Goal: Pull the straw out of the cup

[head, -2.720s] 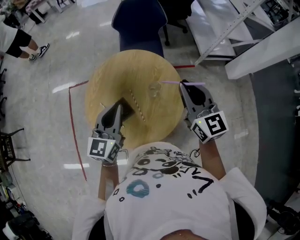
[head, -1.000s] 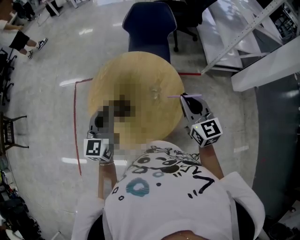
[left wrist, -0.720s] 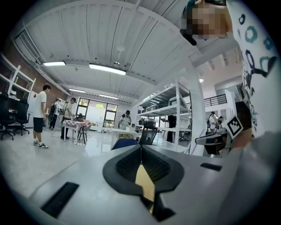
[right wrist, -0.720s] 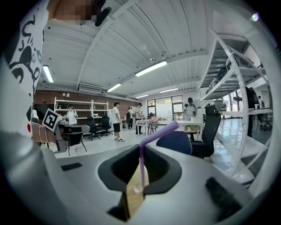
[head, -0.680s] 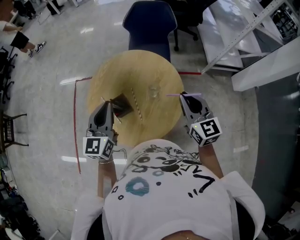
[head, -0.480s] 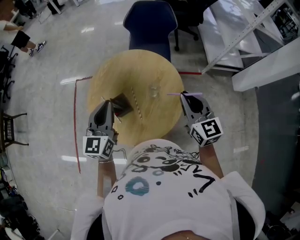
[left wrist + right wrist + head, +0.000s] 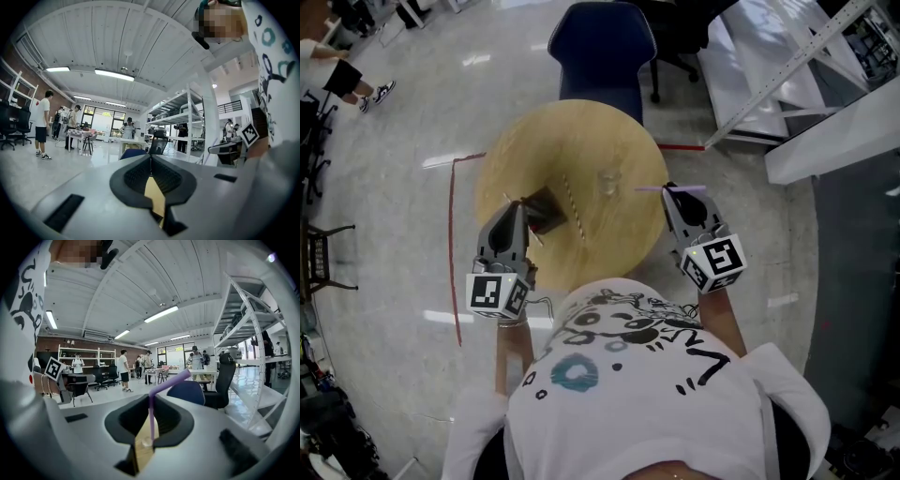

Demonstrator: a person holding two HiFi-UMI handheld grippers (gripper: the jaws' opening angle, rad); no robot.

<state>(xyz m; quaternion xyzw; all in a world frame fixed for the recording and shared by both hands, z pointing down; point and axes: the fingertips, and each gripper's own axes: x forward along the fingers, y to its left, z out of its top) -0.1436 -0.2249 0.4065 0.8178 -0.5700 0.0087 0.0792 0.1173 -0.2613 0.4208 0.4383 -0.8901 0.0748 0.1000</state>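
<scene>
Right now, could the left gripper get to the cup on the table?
Probably yes. The cup stands in the open on the table, with only a striped straw lying flat between it and the left gripper, whose jaws are shut.

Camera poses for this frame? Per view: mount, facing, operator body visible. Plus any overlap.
Head view: on the person's head, steeply down onto the round table; shows shirt, left hand-held gripper, right hand-held gripper.
Left gripper view: on the left hand-held gripper, along its closed jaws across the room; shirt at right.
Right gripper view: on the right hand-held gripper, along jaws shut on the purple straw; shirt at left.
Shared: all three show the blue chair.
</scene>
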